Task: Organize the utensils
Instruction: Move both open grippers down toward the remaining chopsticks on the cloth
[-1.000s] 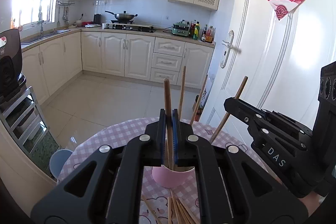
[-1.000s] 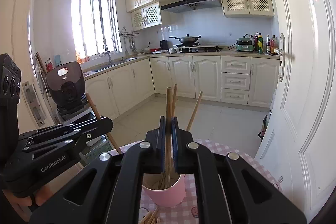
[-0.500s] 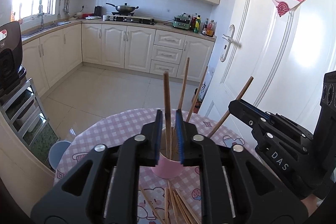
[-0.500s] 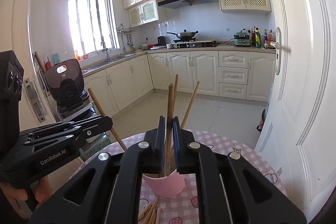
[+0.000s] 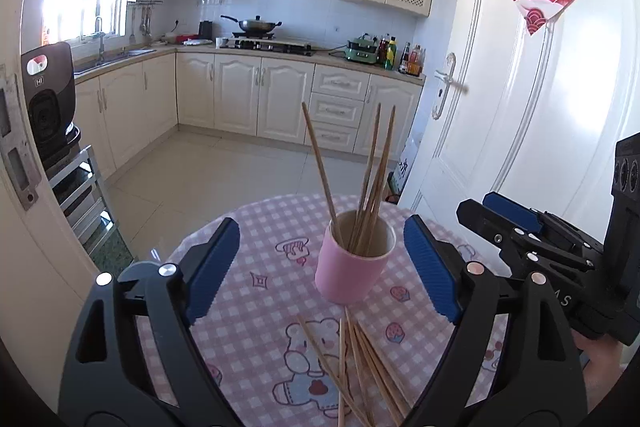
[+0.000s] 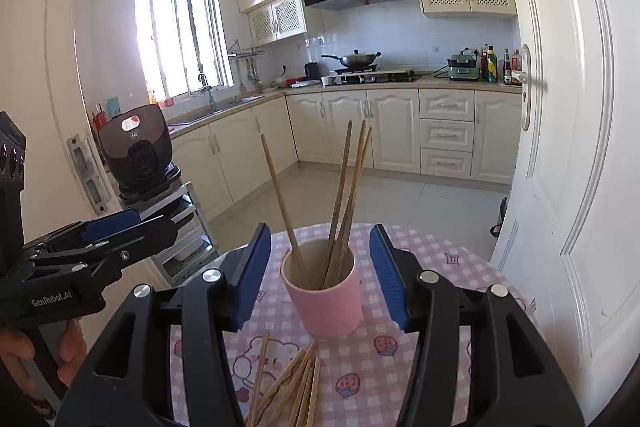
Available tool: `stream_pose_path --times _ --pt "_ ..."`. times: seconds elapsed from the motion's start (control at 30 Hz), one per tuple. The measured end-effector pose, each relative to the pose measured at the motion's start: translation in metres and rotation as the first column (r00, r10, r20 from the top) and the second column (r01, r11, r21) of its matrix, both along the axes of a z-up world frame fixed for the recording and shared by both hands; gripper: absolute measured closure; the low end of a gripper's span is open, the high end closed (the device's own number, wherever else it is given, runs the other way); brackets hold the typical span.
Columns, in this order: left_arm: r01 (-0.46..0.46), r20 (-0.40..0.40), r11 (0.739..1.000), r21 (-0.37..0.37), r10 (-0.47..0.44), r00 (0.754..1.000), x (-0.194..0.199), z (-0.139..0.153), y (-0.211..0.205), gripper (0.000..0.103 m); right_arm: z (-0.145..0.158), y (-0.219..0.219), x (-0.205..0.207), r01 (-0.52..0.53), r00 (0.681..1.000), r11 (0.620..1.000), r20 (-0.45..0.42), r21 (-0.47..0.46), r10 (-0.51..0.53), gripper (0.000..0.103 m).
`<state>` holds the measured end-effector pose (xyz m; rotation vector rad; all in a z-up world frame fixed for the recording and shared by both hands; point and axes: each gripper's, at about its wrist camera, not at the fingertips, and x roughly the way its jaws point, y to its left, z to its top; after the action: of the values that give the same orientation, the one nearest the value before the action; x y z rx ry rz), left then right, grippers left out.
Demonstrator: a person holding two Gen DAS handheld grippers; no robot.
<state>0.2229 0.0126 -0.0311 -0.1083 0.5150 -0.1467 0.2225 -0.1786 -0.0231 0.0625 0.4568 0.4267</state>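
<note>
A pink cup (image 5: pixel 349 269) stands on the round table with the pink checked cloth (image 5: pixel 256 227), and several wooden chopsticks (image 5: pixel 370 183) lean inside it. More loose chopsticks (image 5: pixel 360 367) lie on the cloth in front of the cup. My left gripper (image 5: pixel 322 267) is short of the cup, its jaws opening wide with nothing pressed between the blue pads. In the right wrist view the cup (image 6: pixel 326 301) holds the standing chopsticks (image 6: pixel 340 195), with loose chopsticks (image 6: pixel 294 383) near. My right gripper (image 6: pixel 320 271) is also opening and holds nothing.
The right gripper's body (image 5: pixel 528 239) shows at the right of the left wrist view, a hand under it. A white door (image 6: pixel 568 187) stands close on the right. A dark appliance (image 6: pixel 136 151) sits on a metal rack at the left. Kitchen floor lies beyond the table.
Both grippers were shut on upright chopsticks over the cup. They have let go, opened and drawn back. The released chopsticks now lean in the cup.
</note>
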Motion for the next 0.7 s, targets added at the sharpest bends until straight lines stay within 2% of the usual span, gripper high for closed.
stream_pose_path --times 0.2,0.3,0.5,0.7 --pt "0.020 -0.142 1.000 0.008 -0.018 0.990 -0.004 -0.039 0.006 0.020 -0.030 0.011 -0.008 -0.036 0.994 0.998 -0.101 -0.046 0.031 0.054" --pt "0.037 -0.206 0.999 -0.019 -0.040 0.978 -0.005 -0.059 0.008 0.020 -0.043 0.015 -0.011 -0.049 0.988 0.997 -0.146 -0.065 0.039 0.054" --pt "0.045 -0.293 0.999 -0.029 -0.051 0.955 -0.004 -0.088 0.004 0.020 -0.071 0.020 -0.013 -0.071 0.972 0.992 -0.232 -0.105 0.045 0.054" --pt "0.048 -0.405 0.998 -0.029 -0.056 0.913 0.008 -0.118 -0.002 0.020 -0.098 0.018 -0.007 -0.084 0.946 0.988 -0.323 -0.132 0.037 0.054"
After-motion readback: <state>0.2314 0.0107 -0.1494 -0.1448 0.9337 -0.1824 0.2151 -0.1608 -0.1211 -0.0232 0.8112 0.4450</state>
